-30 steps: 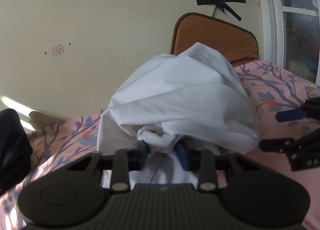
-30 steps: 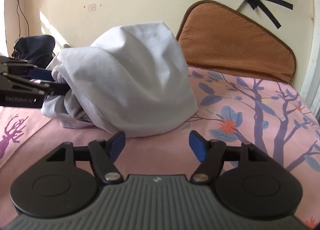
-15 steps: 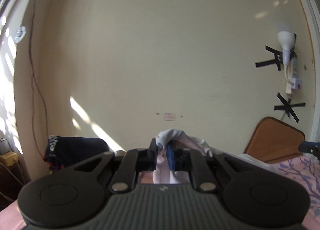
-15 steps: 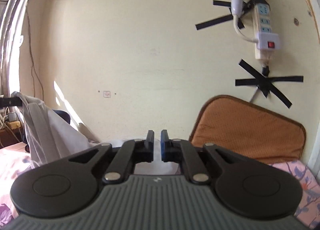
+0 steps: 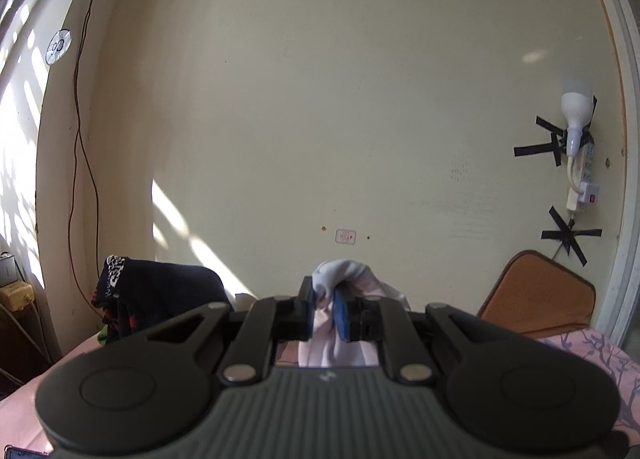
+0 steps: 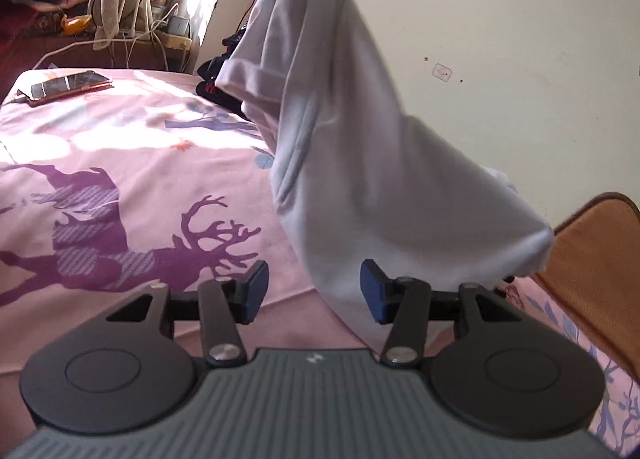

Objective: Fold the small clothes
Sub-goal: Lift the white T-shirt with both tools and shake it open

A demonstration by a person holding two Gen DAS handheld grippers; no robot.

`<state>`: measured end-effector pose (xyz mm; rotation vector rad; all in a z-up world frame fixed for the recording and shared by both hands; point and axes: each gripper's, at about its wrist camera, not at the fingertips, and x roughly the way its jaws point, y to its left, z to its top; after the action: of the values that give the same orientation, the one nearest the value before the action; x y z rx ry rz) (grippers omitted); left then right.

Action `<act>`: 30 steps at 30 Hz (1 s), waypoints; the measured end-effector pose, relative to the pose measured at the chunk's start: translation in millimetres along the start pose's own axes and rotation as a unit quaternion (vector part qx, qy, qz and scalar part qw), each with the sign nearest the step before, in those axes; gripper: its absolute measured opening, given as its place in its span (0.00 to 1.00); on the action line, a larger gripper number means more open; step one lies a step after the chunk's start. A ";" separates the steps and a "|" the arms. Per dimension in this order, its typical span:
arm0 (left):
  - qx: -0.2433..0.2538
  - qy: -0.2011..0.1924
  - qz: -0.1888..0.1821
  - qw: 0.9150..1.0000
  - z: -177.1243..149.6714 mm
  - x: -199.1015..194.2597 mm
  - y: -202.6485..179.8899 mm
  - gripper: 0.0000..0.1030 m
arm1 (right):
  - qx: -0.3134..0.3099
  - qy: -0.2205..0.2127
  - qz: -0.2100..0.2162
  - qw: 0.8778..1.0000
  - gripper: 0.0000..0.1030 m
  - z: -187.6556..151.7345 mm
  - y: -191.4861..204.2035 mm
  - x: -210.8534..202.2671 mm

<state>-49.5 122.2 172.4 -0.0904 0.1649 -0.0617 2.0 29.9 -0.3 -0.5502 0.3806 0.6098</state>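
My left gripper [image 5: 325, 305] is shut on a bunched edge of the white garment [image 5: 340, 275] and holds it high, facing the wall. In the right wrist view the white garment [image 6: 352, 139] hangs from the top of the frame down over the pink bed sheet [image 6: 120, 163]. Its lower hem droops just beyond my right gripper [image 6: 314, 291]. My right gripper is open and empty, low over the bed, with the hem hanging in front of its right finger.
A dark pile of clothes [image 5: 160, 295] lies at the wall, also in the right wrist view [image 6: 216, 87]. A brown cushion [image 6: 592, 279] leans at the right. A phone [image 6: 68, 85] lies on the far left of the bed. A power strip and bulb [image 5: 580, 163] hang on the wall.
My left gripper has lifted the white garment off the bed. My right gripper was shut half a second ago, has opened, and has swung left to face the hanging garment.
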 end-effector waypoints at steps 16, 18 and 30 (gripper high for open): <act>-0.002 -0.096 -0.041 0.994 65.7 -57.5 -0.8 0.10 | 0.080 -0.231 -0.281 0.928 0.03 53.1 -160.3 -170.6; 0.012 -0.140 -0.049 0.989 82.6 -75.1 -8.2 0.10 | 0.090 -0.278 -0.290 0.911 0.03 72.7 -184.7 -214.1; 0.065 -0.268 -0.026 0.961 194.0 -121.9 -25.8 0.10 | 0.053 -0.386 -0.281 0.877 0.04 167.6 -270.2 -341.3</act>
<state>-138.5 121.4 385.1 0.0222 -0.3845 -0.0987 -58.1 -204.4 398.5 -0.2503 -0.4960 0.1993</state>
